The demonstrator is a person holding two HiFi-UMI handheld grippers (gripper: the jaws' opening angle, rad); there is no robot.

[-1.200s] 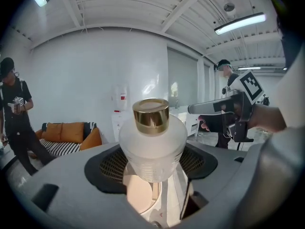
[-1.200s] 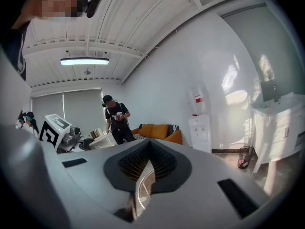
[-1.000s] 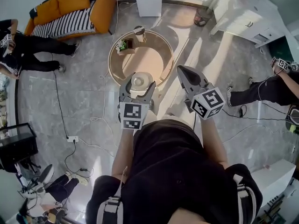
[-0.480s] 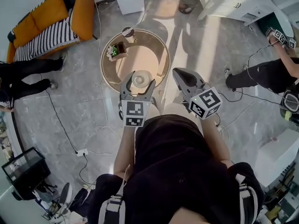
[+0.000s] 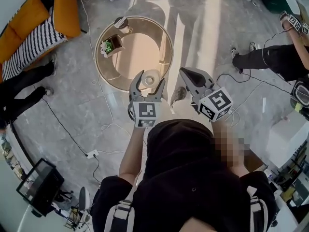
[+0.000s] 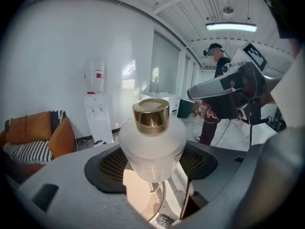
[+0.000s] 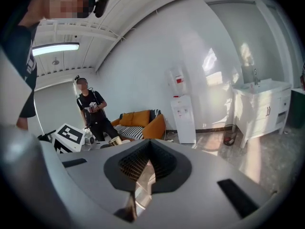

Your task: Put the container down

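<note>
A frosted white container (image 5: 151, 77) with a gold cap (image 6: 150, 115) sits upright between the jaws of my left gripper (image 5: 150, 83), which is shut on its body (image 6: 151, 149). In the head view it hangs over the near edge of a round wooden table (image 5: 140, 52). My right gripper (image 5: 189, 77) is held to the right of it, off the table and over the floor, shut with nothing in it (image 7: 143, 175). The left gripper view shows the right gripper (image 6: 224, 87) raised at the right.
A small box with a plant (image 5: 107, 45) and a cup (image 5: 120, 22) stand at the table's far side. An orange sofa (image 5: 63, 8) is at the upper left. Cables (image 5: 72, 139) cross the floor. People stand at the left (image 5: 24, 81) and right (image 5: 270, 57).
The whole view has shifted as the person moved. The table now lies further up and left. The left gripper still holds the container, and the right one stays shut beside it.
</note>
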